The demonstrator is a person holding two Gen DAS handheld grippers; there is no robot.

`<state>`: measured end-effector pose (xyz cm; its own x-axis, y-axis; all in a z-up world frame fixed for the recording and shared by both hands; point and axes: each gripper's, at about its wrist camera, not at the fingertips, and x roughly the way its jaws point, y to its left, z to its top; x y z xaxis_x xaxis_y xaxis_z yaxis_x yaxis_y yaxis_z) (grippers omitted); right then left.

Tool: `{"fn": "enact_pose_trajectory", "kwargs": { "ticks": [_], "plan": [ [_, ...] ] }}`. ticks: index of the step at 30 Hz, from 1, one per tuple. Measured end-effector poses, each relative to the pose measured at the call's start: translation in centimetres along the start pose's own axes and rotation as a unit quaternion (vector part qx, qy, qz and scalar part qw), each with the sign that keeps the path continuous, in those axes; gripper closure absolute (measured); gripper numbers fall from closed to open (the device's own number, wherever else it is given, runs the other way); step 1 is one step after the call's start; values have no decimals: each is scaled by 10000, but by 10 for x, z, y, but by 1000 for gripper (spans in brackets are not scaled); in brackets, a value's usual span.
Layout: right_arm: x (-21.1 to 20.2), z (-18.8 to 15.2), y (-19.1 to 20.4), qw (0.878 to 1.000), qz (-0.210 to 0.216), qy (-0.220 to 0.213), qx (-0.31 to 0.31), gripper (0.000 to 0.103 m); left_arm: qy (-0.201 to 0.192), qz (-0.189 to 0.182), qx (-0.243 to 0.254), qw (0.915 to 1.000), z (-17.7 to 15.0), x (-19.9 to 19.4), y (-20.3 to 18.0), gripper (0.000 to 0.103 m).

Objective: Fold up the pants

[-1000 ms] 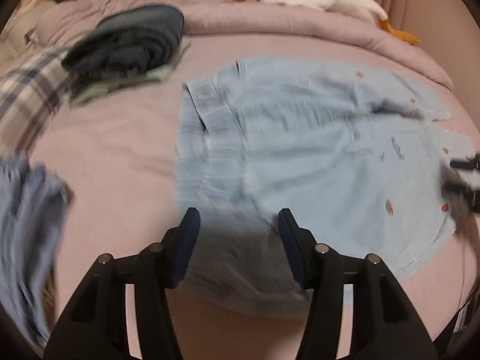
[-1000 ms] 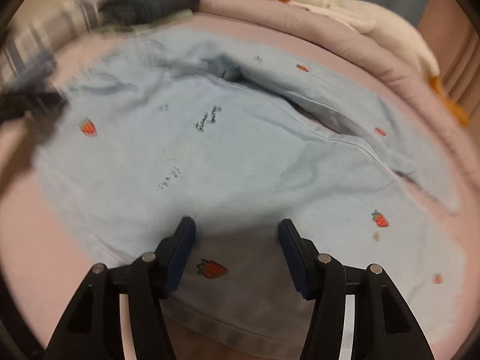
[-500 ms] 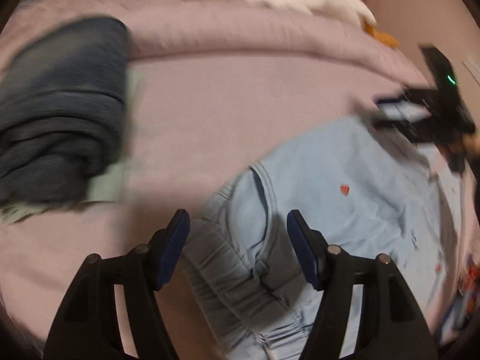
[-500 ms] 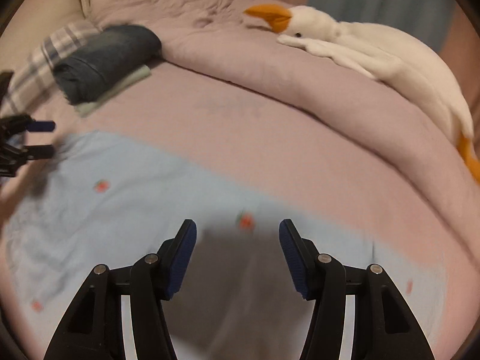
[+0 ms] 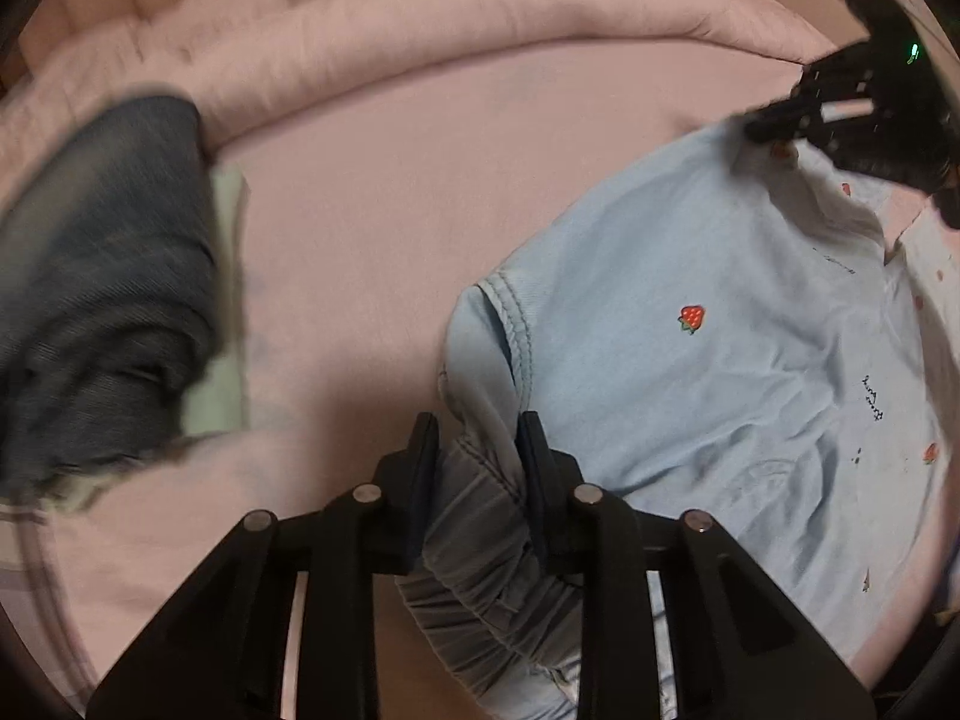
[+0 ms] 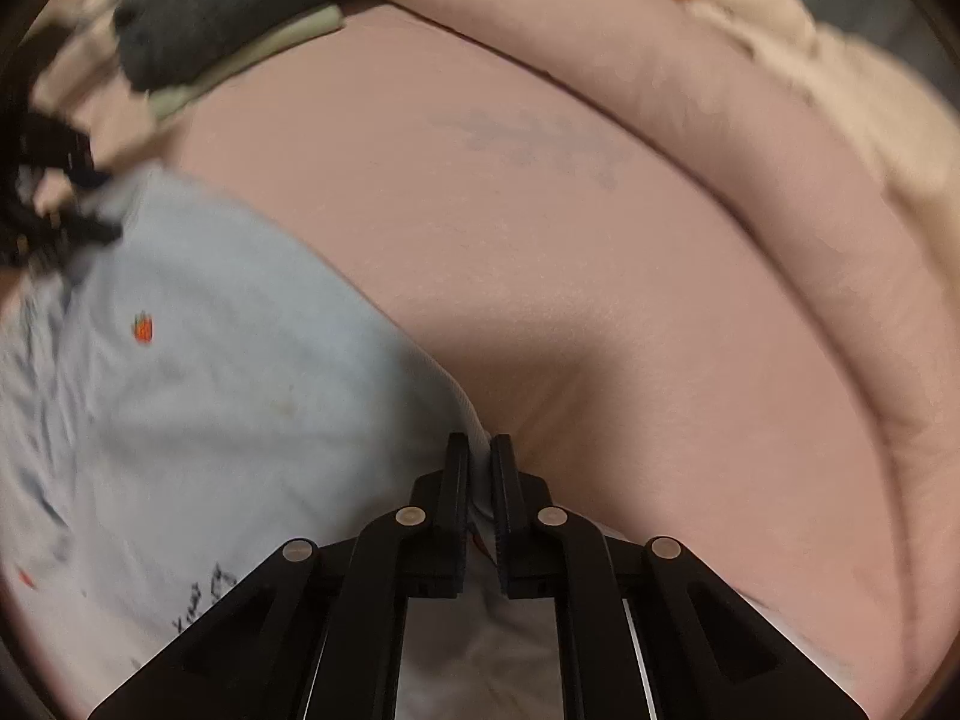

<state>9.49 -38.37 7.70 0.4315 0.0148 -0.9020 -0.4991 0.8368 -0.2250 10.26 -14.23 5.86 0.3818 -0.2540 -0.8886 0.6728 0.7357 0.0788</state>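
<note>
Pale blue pants on my pink bed

The bed (image 5: 420, 168) carries the strawberry-print pants (image 5: 690, 372), spread and rumpled near its middle; my left tongs (image 5: 474, 444) pinch the gathered waistband, my right tongs (image 6: 478, 462) are clamped nearly closed on a hem edge.

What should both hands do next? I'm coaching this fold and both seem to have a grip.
Probably lift both ends together and carry them over to fold. The left gripper is clamped on the gathered waistband of the light blue pants, and the right gripper pinches their edge, while most of the fabric lies flat on the pink bed.
</note>
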Motion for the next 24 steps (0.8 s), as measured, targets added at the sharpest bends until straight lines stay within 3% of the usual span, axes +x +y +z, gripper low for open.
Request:
{"fn": "enact_pose_trajectory", "kwargs": {
  "ticks": [3,8,11,17,24],
  "plan": [
    [-42,-4,15,9970,-636,-448,-48,98,-512,503,164,9973,-6,-37,-19,76],
    [-120,-24,53,9827,-1448,-1123,-280,98,-1194,1121,754,9836,-38,-83,-51,77],
    [-166,-71,70,9726,-1724,-1493,-448,98,-1471,1378,1120,9731,-71,-108,-66,77],
    [-202,-130,108,9680,-1753,-1670,-667,98,-1753,1635,1717,9555,-141,-125,-91,77],
    [-186,-181,163,9775,-1482,-1327,-707,98,-1731,1582,2000,9513,-190,-112,-121,79]
  ]
}}
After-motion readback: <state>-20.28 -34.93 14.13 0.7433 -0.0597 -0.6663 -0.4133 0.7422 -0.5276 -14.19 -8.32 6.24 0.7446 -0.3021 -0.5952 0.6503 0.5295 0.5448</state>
